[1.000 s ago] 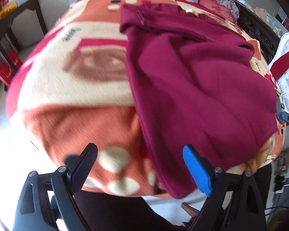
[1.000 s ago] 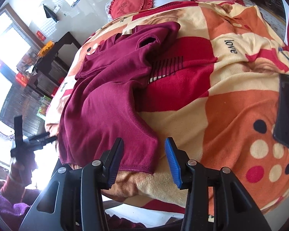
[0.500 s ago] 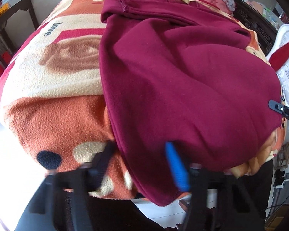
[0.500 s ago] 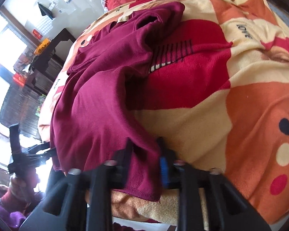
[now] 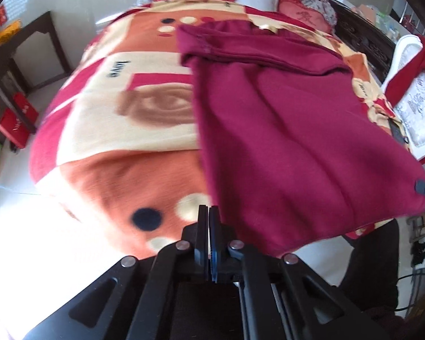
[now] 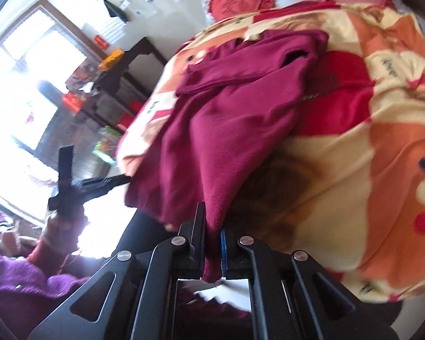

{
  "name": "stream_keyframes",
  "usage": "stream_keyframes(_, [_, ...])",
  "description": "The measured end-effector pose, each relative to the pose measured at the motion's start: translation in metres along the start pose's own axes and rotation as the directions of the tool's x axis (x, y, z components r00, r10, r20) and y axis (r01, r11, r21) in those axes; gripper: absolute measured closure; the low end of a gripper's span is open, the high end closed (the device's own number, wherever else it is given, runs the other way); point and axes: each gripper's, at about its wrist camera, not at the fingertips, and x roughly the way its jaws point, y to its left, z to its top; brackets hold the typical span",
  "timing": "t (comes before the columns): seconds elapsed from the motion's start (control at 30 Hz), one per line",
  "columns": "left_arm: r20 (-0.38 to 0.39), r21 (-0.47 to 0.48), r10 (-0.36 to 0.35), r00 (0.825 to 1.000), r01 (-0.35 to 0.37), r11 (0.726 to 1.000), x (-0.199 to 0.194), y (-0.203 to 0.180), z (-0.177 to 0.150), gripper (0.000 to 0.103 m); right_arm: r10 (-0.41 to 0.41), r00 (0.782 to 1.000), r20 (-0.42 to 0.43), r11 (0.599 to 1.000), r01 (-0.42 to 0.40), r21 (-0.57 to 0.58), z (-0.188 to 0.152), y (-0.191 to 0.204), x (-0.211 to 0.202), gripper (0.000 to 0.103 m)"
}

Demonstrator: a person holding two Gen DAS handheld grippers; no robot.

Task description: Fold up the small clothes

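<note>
Right wrist view alone shows right tongs pinching the garment; left tongs clenched, seemingly empty.

Matt maroon knit garment, fleecy blanket

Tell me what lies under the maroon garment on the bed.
Under the maroon garment lies the patterned fleece blanket, orange, cream and red with dots. The garment's near hem is lifted off it. Whatever lies under its middle is covered and cannot be seen.

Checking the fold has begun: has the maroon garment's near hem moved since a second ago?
Yes. The hem, clamped in the right claw, has lifted off the blanket.
</note>
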Motion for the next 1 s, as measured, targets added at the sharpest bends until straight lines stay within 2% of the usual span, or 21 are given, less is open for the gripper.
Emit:
stream_keyframes(0.1, [-0.023, -0.023, 0.019, 1.0, -0.02, 1.0, 0.017, 0.009, -0.004, 0.102, -0.041, 0.997, -0.066, 0.999, 0.043, 0.029, -0.016, -0.011, 0.022, 0.103])
stream_keyframes(0.17, [-0.033, -0.047, 0.005, 0.999, -0.007, 0.999, 0.023, 0.008, -0.009, 0.101, -0.083, 0.992, -0.091, 0.995, 0.088, 0.049, -0.022, -0.022, 0.033, 0.103])
stream_keyframes(0.23, [-0.03, -0.063, -0.003, 1.0, 0.002, 0.998, 0.025, 0.005, -0.01, 0.099, -0.129, 0.989, -0.076, 0.99, 0.133, 0.042, -0.023, -0.025, 0.034, 0.103])
stream_keyframes(0.3, [-0.026, -0.06, -0.007, 1.0, 0.006, 0.998, 0.026, 0.001, -0.009, 0.089, -0.125, 0.991, -0.045, 0.989, 0.128, 0.068, -0.02, -0.029, 0.028, 0.103])
stream_keyframes(0.33, [-0.017, -0.059, -0.005, 1.0, 0.004, 0.998, 0.026, -0.001, -0.008, 0.074, -0.125, 0.992, -0.036, 0.989, 0.127, 0.073, -0.018, -0.03, 0.025, 0.101])
stream_keyframes(0.37, [-0.01, -0.061, -0.001, 1.0, 0.0, 0.998, 0.027, -0.003, -0.007, 0.057, -0.139, 0.99, -0.031, 0.988, 0.141, 0.066, -0.017, -0.031, 0.023, 0.094])
stream_keyframes(0.43, [0.007, -0.068, 0.0, 1.0, 0.0, 0.998, 0.029, -0.006, -0.006, 0.046, -0.168, 0.985, -0.027, 0.985, 0.169, 0.036, -0.014, -0.027, 0.02, 0.091])
stream_keyframes(0.57, [-0.018, -0.075, -0.009, 1.0, 0.008, 0.997, 0.044, -0.012, -0.004, 0.045, -0.165, 0.986, -0.037, 0.986, 0.166, 0.024, -0.009, -0.028, 0.022, 0.09])
stream_keyframes(0.67, [-0.057, -0.068, 0.019, 0.998, -0.023, 0.997, 0.061, -0.016, -0.004, 0.045, -0.155, 0.987, -0.046, 0.987, 0.157, 0.037, -0.006, -0.03, 0.031, 0.09])
stream_keyframes(0.73, [-0.064, -0.083, 0.011, 0.998, -0.016, 0.996, 0.067, -0.017, -0.003, 0.046, -0.148, 0.988, -0.051, 0.988, 0.15, 0.044, -0.006, -0.034, 0.034, 0.09])
stream_keyframes(0.8, [-0.056, -0.083, -0.002, 0.998, -0.003, 0.997, 0.068, -0.019, -0.001, 0.058, -0.136, 0.989, -0.06, 0.989, 0.139, 0.049, -0.005, -0.036, 0.039, 0.09])
stream_keyframes(0.83, [-0.06, -0.08, -0.024, 0.998, 0.019, 0.997, 0.068, -0.02, 0.0, 0.078, -0.129, 0.99, -0.064, 0.99, 0.132, 0.052, -0.005, -0.036, 0.041, 0.09])
stream_keyframes(0.87, [-0.067, -0.076, -0.038, 0.997, 0.033, 0.997, 0.068, -0.021, 0.001, 0.091, -0.129, 0.989, -0.066, 0.99, 0.133, 0.051, -0.005, -0.036, 0.042, 0.09])
stream_keyframes(0.93, [-0.065, -0.06, -0.026, 0.998, 0.022, 0.998, 0.064, -0.023, 0.002, 0.096, -0.131, 0.989, -0.066, 0.991, 0.133, 0.029, -0.003, -0.031, 0.043, 0.103])
stream_keyframes(1.0, [-0.057, -0.061, -0.038, 0.998, 0.034, 0.998, 0.054, -0.019, 0.002, 0.096, -0.119, 0.993, -0.023, 0.993, 0.12, 0.009, 0.0, -0.02, 0.03, 0.103])
